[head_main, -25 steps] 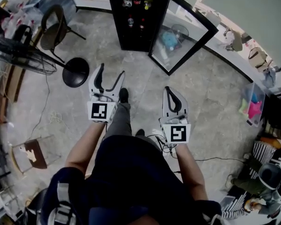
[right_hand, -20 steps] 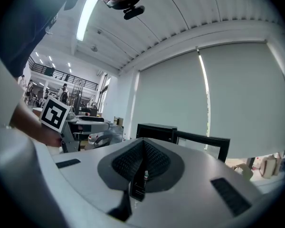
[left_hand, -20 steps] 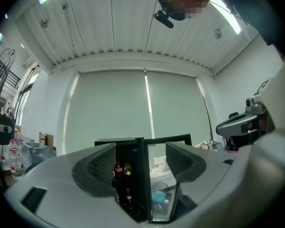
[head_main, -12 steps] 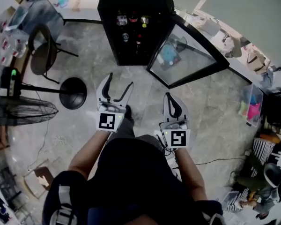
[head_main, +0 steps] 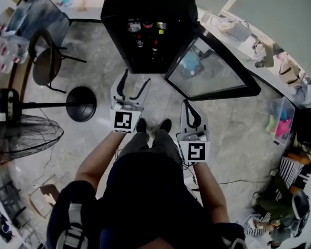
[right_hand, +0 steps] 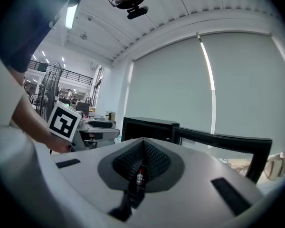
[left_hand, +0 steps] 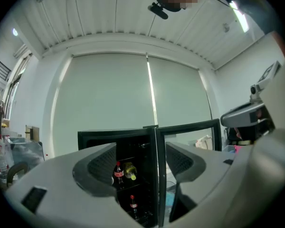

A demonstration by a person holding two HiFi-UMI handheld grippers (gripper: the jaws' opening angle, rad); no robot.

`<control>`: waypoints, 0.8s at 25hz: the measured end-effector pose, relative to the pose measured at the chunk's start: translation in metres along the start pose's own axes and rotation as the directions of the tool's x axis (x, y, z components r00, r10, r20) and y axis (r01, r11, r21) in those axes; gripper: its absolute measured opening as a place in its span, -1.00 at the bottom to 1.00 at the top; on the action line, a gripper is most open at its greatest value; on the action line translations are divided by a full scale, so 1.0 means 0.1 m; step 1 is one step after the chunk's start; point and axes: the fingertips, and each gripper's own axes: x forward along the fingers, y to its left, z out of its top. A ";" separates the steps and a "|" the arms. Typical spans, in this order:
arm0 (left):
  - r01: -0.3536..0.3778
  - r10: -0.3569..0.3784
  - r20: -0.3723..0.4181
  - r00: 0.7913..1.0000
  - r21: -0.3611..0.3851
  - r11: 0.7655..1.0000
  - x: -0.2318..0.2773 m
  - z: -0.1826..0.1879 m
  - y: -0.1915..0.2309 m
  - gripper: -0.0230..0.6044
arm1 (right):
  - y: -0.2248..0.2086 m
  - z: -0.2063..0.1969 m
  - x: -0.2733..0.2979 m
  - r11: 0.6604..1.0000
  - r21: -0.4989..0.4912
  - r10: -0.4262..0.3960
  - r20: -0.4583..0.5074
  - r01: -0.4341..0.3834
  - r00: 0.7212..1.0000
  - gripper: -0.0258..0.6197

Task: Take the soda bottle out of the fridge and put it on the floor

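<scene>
the person is closing in on the black fridge [head_main: 145, 4]: over the last second it has been growing in the head view, and it is now filling the top edge, its glass door [head_main: 212, 69] hanging open to the fridge's right. the left gripper [head_main: 136, 78] is leading just short of the fridge, jaws spread and lined up on the open compartment. the right gripper [head_main: 186, 104] is trailing near the door, jaws pressed together, holding nothing. the red-capped soda bottle [left_hand: 118, 173] is standing on a shelf inside the fridge, untouched, with a second bottle [left_hand: 131, 204] lower down. the approach looks nearly done, so the reach is probably coming next.
</scene>
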 end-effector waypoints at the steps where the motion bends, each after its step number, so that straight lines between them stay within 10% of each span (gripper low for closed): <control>1: -0.011 0.010 0.004 1.000 0.013 1.000 0.12 -0.02 0.01 0.09 | -0.03 -0.02 0.05 1.000 -0.001 0.013 0.003 -0.013 1.000 -0.86; 20: -0.085 0.085 -0.060 0.995 0.011 0.996 2.05 -1.27 0.49 0.09 | -0.47 -0.68 1.01 0.994 0.024 0.107 -0.015 -0.107 0.994 -0.86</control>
